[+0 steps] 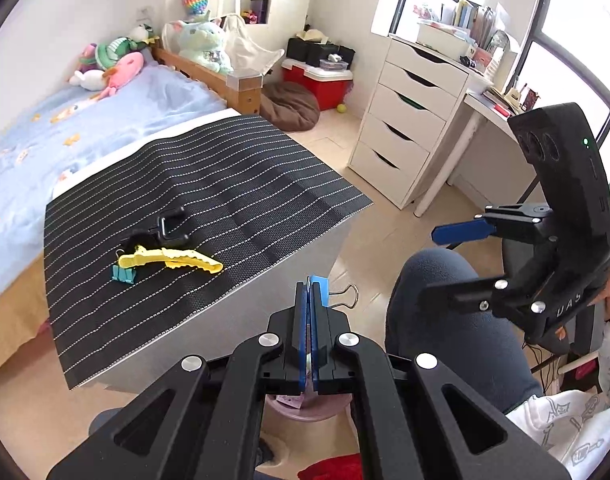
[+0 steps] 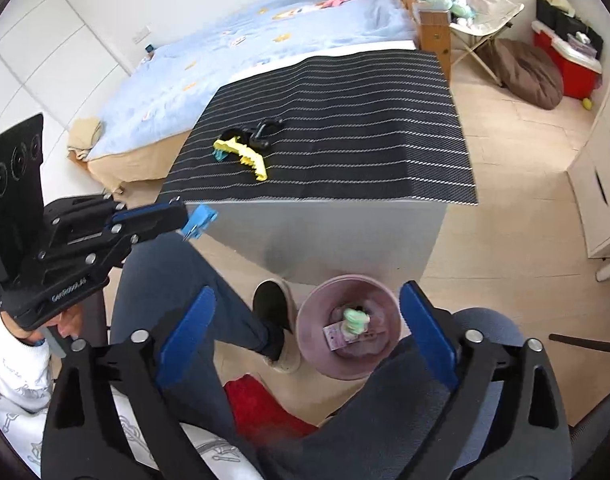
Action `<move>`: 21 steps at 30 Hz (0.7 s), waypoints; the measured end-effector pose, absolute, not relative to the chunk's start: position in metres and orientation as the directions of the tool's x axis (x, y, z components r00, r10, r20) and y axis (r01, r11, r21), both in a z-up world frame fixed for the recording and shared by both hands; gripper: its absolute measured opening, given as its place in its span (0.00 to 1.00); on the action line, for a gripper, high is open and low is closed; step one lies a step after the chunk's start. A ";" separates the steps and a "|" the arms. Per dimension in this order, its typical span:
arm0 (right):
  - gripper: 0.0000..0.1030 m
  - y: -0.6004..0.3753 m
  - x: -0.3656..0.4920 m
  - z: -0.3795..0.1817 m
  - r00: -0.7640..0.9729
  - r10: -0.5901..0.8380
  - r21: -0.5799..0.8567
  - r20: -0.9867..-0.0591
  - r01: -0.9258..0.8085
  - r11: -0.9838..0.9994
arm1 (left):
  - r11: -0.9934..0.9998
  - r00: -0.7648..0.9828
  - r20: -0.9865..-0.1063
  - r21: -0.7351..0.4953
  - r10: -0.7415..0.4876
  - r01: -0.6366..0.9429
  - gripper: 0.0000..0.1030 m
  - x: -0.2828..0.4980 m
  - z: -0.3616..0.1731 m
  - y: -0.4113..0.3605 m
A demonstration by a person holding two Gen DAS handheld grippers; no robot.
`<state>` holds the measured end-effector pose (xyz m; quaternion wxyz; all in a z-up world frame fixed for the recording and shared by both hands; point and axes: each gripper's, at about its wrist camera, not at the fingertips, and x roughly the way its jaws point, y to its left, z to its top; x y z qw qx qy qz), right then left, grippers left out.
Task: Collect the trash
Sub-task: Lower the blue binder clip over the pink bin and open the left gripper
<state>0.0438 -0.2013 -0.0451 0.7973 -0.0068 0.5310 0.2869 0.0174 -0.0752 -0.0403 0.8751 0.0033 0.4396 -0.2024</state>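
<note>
Two jaws of the left gripper (image 1: 310, 300) are pressed narrow on a blue binder clip (image 1: 320, 290), its wire handle jutting toward 3 o'clock, off the table's near edge. The right gripper (image 2: 305, 336) stands wide with nothing between its jaws, above the pink bin (image 2: 379, 364) holding scraps. At 10 o'clock from the left gripper, a yellow clip (image 1: 173, 261), teal binder clip (image 1: 125, 274) and black clamp (image 1: 169, 226) lie together on the striped mat (image 1: 245, 184).

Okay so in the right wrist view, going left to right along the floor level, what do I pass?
Left gripper clamping the blue binder clip → black-and-beige slipper → pink trash bin → white drawer unit.
</note>
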 end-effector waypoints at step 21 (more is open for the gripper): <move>0.97 -0.235 0.044 -0.012 0.417 0.350 0.178 -0.839 -0.397 0.900 | 0.880 0.489 -0.780 -0.161 -0.390 0.447 0.01 0.014 -0.045 -0.101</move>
